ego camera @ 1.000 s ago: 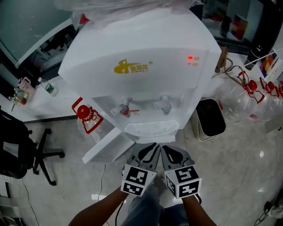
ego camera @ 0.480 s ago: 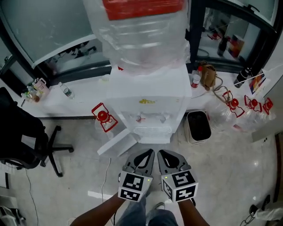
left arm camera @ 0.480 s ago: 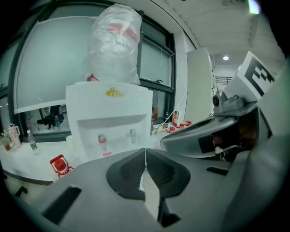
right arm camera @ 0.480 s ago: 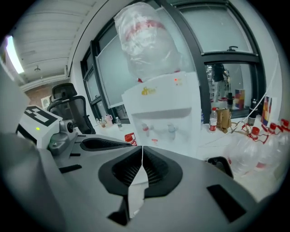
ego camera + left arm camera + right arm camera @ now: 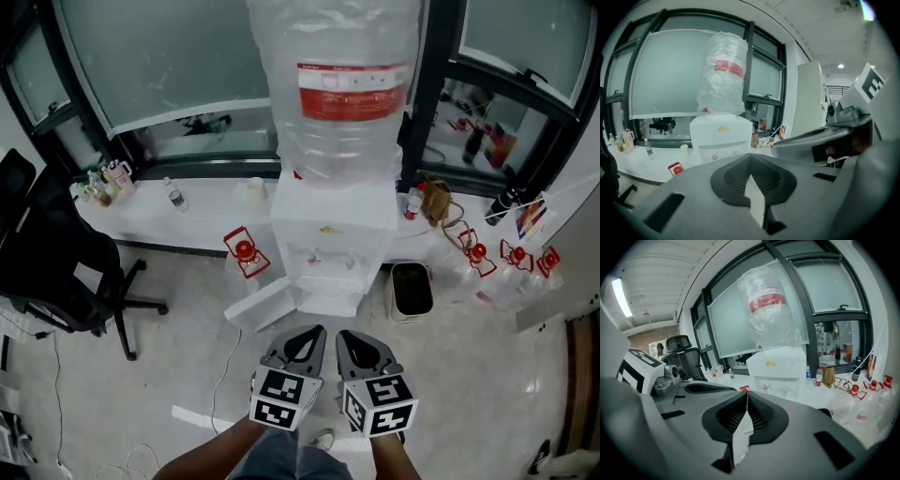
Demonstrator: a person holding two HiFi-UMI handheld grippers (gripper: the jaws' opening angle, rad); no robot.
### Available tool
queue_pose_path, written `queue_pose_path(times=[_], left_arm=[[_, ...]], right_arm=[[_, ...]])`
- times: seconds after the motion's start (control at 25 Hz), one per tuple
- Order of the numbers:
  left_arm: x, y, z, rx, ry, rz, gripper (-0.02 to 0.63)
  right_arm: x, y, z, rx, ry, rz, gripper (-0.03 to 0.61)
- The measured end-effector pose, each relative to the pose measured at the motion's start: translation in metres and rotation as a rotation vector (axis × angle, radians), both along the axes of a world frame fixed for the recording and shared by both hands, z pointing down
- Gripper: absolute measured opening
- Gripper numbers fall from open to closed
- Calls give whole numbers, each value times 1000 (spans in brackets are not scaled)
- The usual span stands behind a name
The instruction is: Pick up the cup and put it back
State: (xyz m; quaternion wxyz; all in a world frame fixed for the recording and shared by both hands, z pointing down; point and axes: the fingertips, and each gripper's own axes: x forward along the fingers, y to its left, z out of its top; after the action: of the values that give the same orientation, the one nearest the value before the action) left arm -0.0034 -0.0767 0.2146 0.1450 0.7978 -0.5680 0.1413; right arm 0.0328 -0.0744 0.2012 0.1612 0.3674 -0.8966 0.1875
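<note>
A small pale cup (image 5: 255,187) stands on the white ledge (image 5: 169,220) left of the water dispenser (image 5: 333,253); the left gripper view shows that cup (image 5: 684,150) beside the dispenser (image 5: 721,138). My left gripper (image 5: 314,330) and right gripper (image 5: 345,334) hang side by side over the floor, well short of the dispenser. Both are shut with nothing in them. The left gripper (image 5: 750,157) has its jaw tips meeting, and so does the right gripper (image 5: 746,393).
A large wrapped water bottle (image 5: 347,94) tops the dispenser, whose lower door (image 5: 262,302) hangs open to the left. A black bin (image 5: 410,289) stands to its right, a black office chair (image 5: 56,272) at left. Red-capped empty bottles (image 5: 506,262) lie right.
Both grippers and the head have risen and drawn back from the dispenser, which now looks far smaller. The grippers stay side by side and empty.
</note>
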Motion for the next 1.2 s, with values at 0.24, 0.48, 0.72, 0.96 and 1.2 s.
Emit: queue_pose_path(times=[0.24,0.48,0.72,0.96,1.2], left_arm=[[3,35,-34,20,23,-66,12],[6,54,-57,47,-9,-79,12],[14,67,-63,56,0,-78,12],[17,72,-63,52,-7,-77,12],[18,69,-62,52,-9,-80,12]], right_arm=[[5,36,-32,25,-3,-12,21],[3,63,-48,61,13,-45,21],[9,72,-57,80,20,-45,21],[11,74,-63,91,14,-48,21],[14,69,-63,92,10,-48,21]])
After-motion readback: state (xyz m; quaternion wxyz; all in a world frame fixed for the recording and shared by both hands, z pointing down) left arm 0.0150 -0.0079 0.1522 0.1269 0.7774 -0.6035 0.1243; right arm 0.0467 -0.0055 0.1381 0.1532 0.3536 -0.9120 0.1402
